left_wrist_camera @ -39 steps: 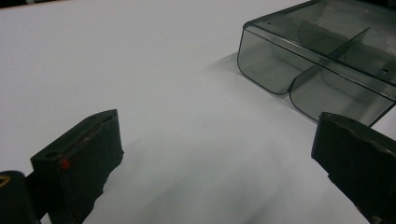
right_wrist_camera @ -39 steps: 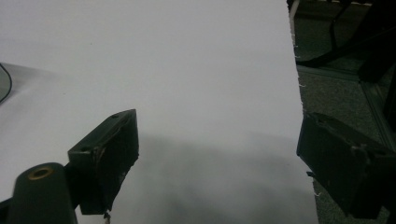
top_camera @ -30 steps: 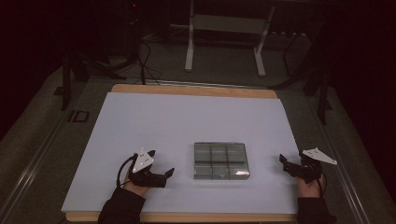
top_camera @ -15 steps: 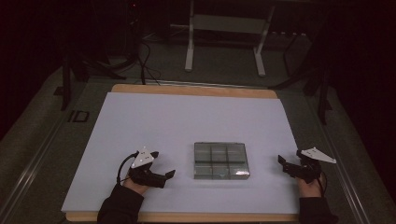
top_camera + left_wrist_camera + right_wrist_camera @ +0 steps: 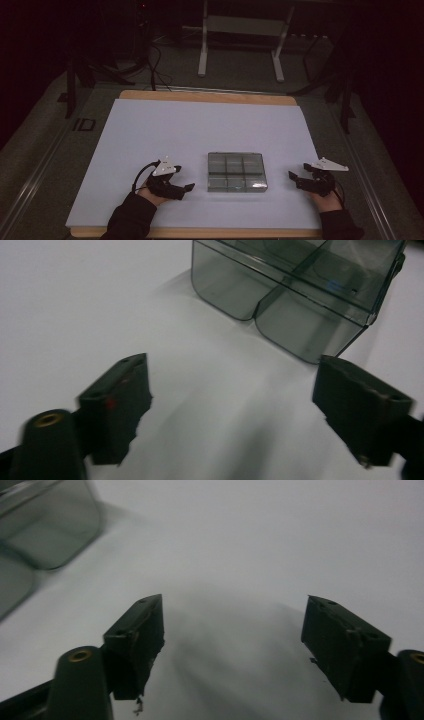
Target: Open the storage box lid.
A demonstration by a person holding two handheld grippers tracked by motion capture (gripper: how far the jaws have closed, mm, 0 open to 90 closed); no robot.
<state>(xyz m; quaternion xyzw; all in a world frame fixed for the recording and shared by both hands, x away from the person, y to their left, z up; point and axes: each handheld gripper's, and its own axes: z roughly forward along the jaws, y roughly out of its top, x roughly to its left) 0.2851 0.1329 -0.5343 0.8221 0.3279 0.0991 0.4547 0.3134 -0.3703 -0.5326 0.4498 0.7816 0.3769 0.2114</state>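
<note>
My left gripper (image 5: 186,189) and right gripper (image 5: 295,176) flank the clear tray (image 5: 236,171) (six compartments) on white tabletop (image 5: 200,130), jaws just closing, nothing btwn them.

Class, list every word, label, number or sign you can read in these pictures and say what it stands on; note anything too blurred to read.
"ID": pale mark on the dark floor left of the table, high view; the reading is uncertain.
Bluish mark on the clear compartment box, left gripper view: too small and blurred to read.
No text on the white sheet, nor on the left gripper or right gripper.
</note>
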